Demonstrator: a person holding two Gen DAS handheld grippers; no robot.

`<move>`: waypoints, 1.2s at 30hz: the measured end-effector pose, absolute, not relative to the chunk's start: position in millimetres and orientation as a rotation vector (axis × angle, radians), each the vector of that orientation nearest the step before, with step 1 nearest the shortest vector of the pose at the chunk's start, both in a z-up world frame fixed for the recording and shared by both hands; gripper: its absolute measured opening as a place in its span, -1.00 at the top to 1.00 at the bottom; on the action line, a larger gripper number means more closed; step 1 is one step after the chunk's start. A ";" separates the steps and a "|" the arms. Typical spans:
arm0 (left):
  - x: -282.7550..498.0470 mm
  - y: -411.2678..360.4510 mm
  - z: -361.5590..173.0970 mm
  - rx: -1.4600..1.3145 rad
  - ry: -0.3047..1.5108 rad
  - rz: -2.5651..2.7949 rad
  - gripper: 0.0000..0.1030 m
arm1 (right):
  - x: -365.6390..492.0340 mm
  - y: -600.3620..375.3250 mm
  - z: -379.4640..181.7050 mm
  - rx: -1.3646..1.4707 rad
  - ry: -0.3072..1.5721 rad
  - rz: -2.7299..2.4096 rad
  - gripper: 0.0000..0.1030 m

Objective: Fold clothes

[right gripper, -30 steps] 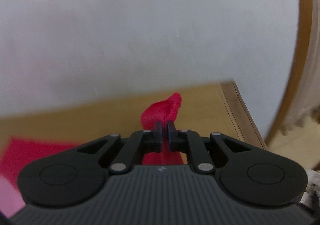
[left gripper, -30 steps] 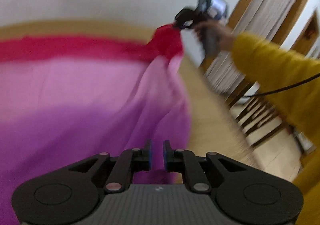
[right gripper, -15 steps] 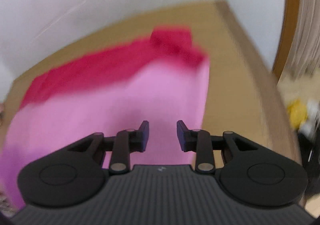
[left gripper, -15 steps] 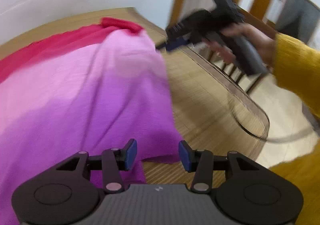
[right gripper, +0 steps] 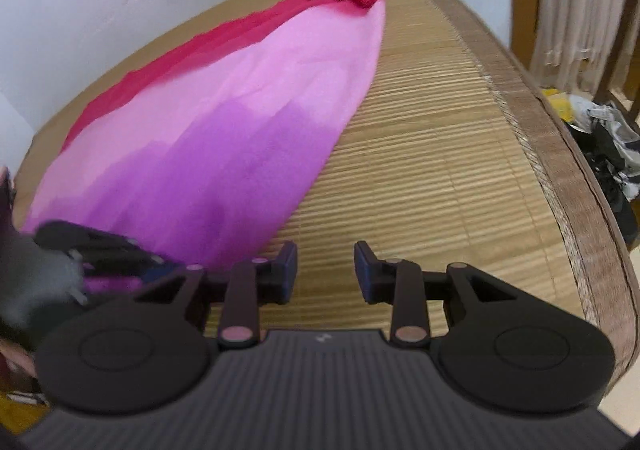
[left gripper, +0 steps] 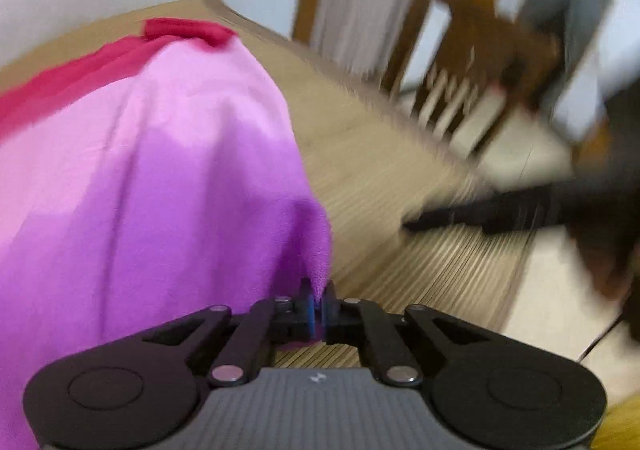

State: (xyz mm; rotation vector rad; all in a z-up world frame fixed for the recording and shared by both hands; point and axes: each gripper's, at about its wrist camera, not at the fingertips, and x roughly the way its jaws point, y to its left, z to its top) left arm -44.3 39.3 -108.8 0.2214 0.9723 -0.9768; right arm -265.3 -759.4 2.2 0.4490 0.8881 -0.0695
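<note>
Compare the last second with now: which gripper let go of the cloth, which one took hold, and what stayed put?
The right gripper, earlier shut on the red corner and holding it up, released it and pulled back toward the near edge, open. The left gripper opened briefly, then closed on the purple corner of the cloth. The cloth remains spread on the bamboo mat.

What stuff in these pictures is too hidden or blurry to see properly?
- Left wrist view: the right gripper is a dark motion smear; its jaws cannot be read there.
- Left wrist view: the pink and purple cloth is cut off by the left edge.
- Right wrist view: the left gripper is blurred and half hidden.
- Right wrist view: the floor clutter is too small to identify.
</note>
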 end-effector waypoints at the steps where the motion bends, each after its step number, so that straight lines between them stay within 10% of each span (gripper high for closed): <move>1: -40.6 45.7 -97.4 0.168 0.978 -0.980 0.94 | -270.1 -759.0 -1.6 0.491 0.883 -0.064 0.29; 4: -30.7 55.7 -80.7 0.073 0.987 -0.994 0.94 | -277.3 -765.3 -18.9 0.778 0.845 0.004 0.28; 10: -29.4 54.5 -68.2 0.048 0.990 -0.983 0.94 | -261.6 -792.3 -76.5 1.460 0.720 0.115 -0.37; 36: -71.3 2.1 -34.3 0.057 0.993 -1.165 0.78 | -259.3 -818.0 -121.8 1.902 0.526 0.338 -0.50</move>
